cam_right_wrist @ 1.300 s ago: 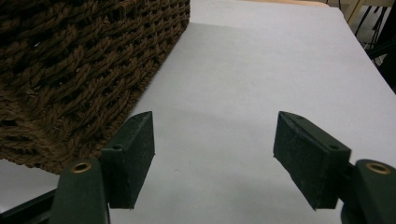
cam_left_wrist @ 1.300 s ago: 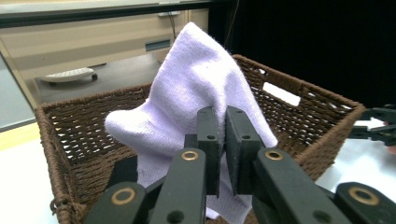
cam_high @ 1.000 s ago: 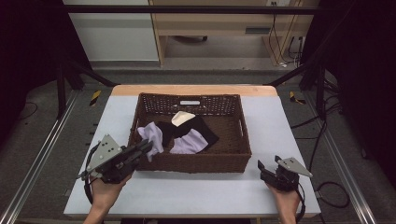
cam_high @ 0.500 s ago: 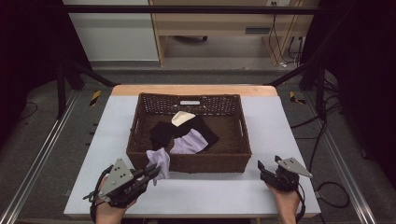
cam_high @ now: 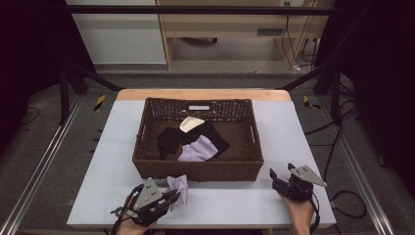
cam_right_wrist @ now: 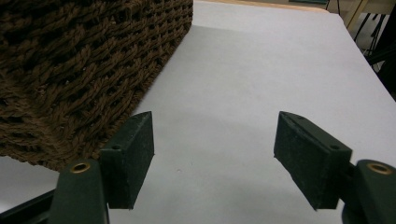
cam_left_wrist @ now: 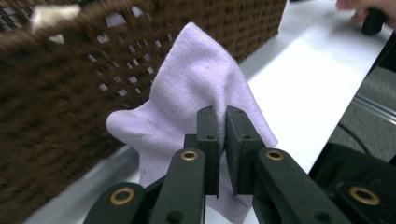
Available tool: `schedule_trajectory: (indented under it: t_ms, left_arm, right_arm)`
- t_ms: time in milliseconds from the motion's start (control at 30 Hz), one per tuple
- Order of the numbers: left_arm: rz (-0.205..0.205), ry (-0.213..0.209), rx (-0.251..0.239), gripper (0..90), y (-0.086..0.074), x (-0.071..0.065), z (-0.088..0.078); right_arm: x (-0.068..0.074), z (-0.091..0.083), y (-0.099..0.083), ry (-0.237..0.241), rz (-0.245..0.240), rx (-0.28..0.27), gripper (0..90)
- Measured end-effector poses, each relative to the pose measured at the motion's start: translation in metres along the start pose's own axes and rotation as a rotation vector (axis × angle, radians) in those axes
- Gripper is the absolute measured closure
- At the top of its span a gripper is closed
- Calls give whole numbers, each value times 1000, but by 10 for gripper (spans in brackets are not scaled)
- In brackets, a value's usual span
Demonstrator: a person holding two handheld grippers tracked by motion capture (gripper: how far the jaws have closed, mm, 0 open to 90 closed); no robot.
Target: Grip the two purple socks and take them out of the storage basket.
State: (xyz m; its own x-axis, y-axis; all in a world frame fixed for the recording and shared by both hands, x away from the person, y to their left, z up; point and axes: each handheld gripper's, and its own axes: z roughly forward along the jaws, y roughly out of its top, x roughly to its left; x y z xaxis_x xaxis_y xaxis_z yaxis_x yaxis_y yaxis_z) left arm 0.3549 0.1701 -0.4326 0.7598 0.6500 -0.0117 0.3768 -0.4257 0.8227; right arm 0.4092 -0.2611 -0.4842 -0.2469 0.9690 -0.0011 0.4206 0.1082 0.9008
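My left gripper (cam_high: 172, 197) is shut on a pale lilac sock (cam_high: 178, 187), low over the table in front of the brown wicker basket (cam_high: 198, 171). In the left gripper view the jaws pinch the lilac sock (cam_left_wrist: 196, 93) near its lower edge, and the cloth stands up against the basket wall (cam_left_wrist: 51, 116). Inside the basket lie a black garment (cam_high: 172, 139), another lilac piece (cam_high: 197, 149) and a cream piece (cam_high: 191, 123). My right gripper (cam_high: 275, 177) rests open near the front right of the table, beside the basket corner (cam_right_wrist: 79, 70), with nothing between its jaws.
The white table (cam_high: 293, 142) has bare room left and right of the basket. Its front edge runs just below both hands. Metal rails and cables lie on the floor at both sides, and a wooden bench stands beyond the far edge.
My left gripper has carried the lilac sock out of the basket, over its front wall, and down to the table in front of it. The right gripper has stayed put.
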Motion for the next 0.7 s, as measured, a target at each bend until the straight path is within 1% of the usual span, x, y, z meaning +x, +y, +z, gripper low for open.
schedule_trajectory:
  t_ms: [33,67,100,167,267,333,367,400,467,600,700]
  left_arm:
    - [4,-2,15,837,-2,0,4]
    - [4,-2,15,835,-2,0,4]
    - [9,0,40,833,-4,-2,11]
    - [1,-12,64,829,-7,-3,18]
    - [4,-15,93,809,-10,-4,28]
    - [10,-13,107,770,-11,-5,33]
    - [10,-7,108,734,-11,-6,34]
    - [9,-7,108,696,-11,-7,34]
    - [12,-7,104,653,-11,-7,34]
    - [-12,9,53,579,-7,-4,23]
    - [-30,13,8,565,-1,0,13]
  right_arm:
    - [0,0,0,0,-1,0,284]
    - [0,0,0,0,-1,0,284]
    - [0,0,0,-1,-1,0,280]
    - [0,0,0,-3,-1,0,280]
    - [1,0,0,0,4,5,277]
    - [1,0,0,0,5,6,277]
    - [0,1,0,-3,-2,4,276]
    - [0,1,0,-3,-3,4,276]
    - [0,1,0,-3,-5,3,275]
    - [0,1,0,-3,0,5,275]
    - [0,1,0,-4,-2,6,277]
